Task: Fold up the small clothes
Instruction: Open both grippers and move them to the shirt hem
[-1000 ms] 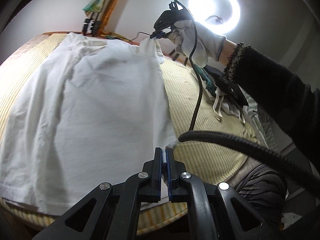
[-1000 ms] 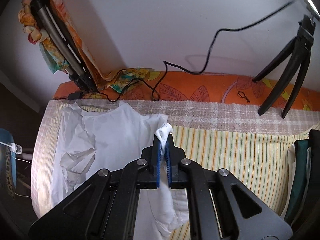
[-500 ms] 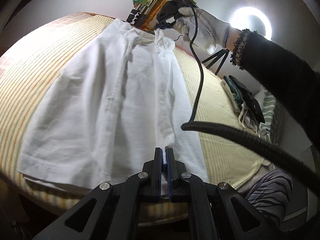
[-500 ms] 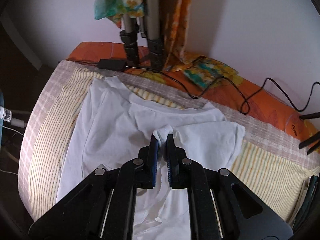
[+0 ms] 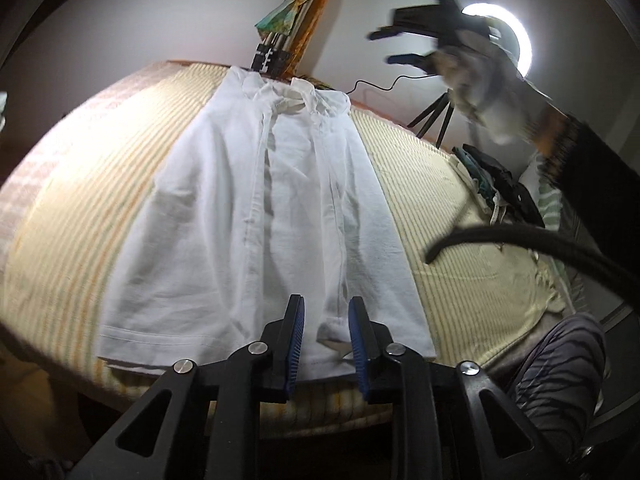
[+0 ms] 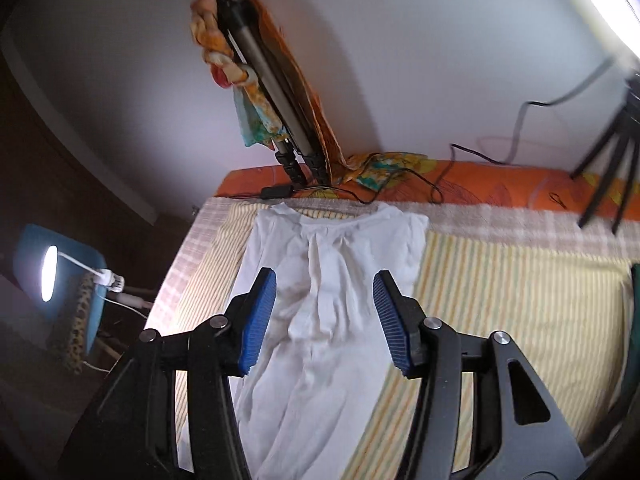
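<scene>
The white T-shirt [image 5: 260, 216] lies flat on the bed's striped cover [image 5: 432, 184], its collar towards the tripod [image 5: 276, 56] leaning on the far wall and its hem at the near edge of the bed. Both long sides are turned in over the middle, so it reads as a narrow panel: the lengthwise folds look done, and the cross fold from hem to collar is likely what remains.

The left hand-held gripper [image 5: 325, 332] sits low over the hem, on the side away from the tripod. Its jaws stand slightly apart with a small lump of hem between them; the pads do not press on it, so the cloth appears released and left where it fell. The right hand-held gripper [image 6: 324, 316] hangs above the shirt's upper half, nearer the tripod, jaws spread wide with nothing in them. In the left wrist view it is a blur up by the ring light [image 5: 516, 36], with the gloved hand [image 5: 480, 92] behind it.

A second ago each pair of jaws was clamped on cloth, the right on the sleeve and the left on the hem, and the side nearest the pile of other clothes [image 5: 504, 192] was spread wide. That side now lies folded over the middle, both pairs of jaws have just been opening, and the right one has lifted clear.
</scene>
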Tool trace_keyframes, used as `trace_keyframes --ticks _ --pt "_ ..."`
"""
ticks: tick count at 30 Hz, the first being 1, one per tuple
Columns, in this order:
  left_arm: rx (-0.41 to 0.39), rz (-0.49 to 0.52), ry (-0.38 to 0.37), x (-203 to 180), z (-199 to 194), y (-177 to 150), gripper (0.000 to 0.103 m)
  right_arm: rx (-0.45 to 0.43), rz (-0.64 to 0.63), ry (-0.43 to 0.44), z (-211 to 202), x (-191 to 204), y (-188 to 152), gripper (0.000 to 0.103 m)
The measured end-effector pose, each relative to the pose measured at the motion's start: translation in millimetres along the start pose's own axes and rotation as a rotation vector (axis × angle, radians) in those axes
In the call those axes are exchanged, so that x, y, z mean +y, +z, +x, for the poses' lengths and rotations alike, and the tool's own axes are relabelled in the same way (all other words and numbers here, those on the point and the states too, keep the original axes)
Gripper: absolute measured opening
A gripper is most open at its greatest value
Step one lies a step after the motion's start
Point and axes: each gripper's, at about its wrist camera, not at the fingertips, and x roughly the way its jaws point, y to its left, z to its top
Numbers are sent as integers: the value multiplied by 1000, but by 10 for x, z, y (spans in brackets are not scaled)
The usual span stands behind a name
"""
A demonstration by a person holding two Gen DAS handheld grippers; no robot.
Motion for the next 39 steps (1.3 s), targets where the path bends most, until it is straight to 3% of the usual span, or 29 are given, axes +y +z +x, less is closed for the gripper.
trace_keyframes --ticks 8,13,16,22,26,28,33,37,39 --pt "19 180 112 44 -313 -39 23 -53 30 63 -967 -18 -912 54" --pt "44 306 232 136 -445 -78 25 2 47 84 -1162 3 -1578 54" --pt "58 301 254 288 -505 12 28 82 60 92 -1088 39 -2012 54" --pt "111 163 215 697 -418 287 35 248 40 97 -729 160 -2752 52" --pt "154 97 196 874 -249 307 35 322 19 124 -497 237 -3013 52" --pt "126 75 220 878 -236 296 32 342 -7 128 -423 306 -3090 52" --pt "96 99 82 516 -185 362 32 347 -63 105 -334 404 -3169 48" --pt "133 171 -3 138 23 353 32 343 -79 96 -332 404 -3174 32" --pt "153 198 -15 6 155 327 32 341 -70 108 -336 384 -3175 31"
